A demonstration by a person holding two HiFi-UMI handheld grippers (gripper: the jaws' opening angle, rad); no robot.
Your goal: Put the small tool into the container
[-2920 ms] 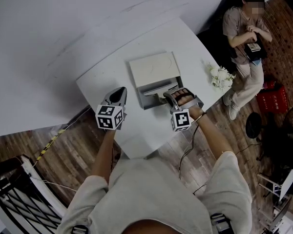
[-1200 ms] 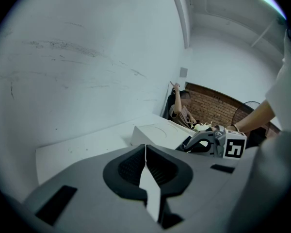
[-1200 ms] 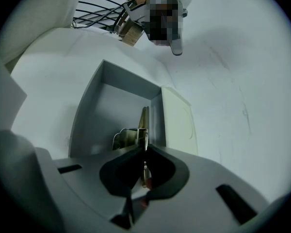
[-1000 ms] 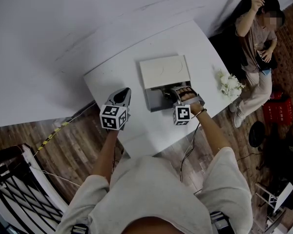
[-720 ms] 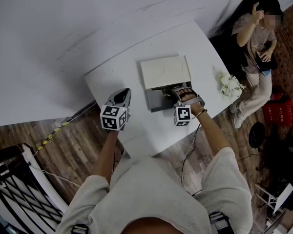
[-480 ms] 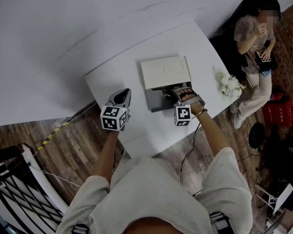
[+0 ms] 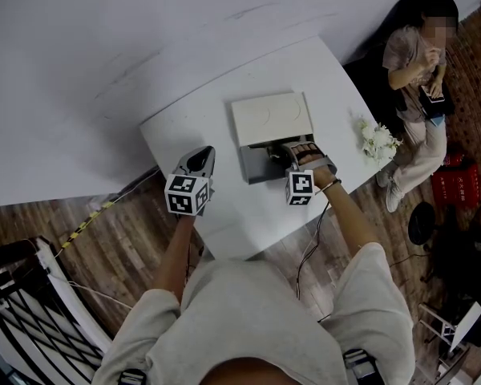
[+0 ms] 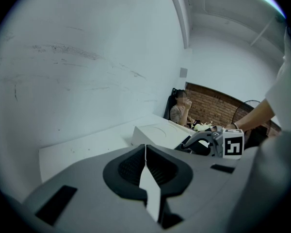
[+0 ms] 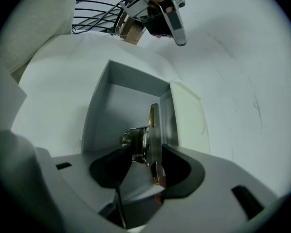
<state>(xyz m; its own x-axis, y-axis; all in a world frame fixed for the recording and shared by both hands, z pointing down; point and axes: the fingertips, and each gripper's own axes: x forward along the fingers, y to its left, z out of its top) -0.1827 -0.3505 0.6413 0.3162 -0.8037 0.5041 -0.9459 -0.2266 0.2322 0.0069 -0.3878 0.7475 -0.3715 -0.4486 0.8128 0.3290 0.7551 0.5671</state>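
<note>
One small tool (image 9: pixel 154 130) edge-up, long axis pointing into container (image 9: pixel 116 108).

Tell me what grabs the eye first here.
The right gripper hangs over the open grey container mid-table, its fingers opening around a small metal tool. The left gripper hovers shut and empty to its left. A person sits beyond the table's far right corner.

Shiny metal small tool (image 9: pixel 154 130); matt grey container (image 9: pixel 101 106); wooden floor (image 7: pixel 32 224).
</note>
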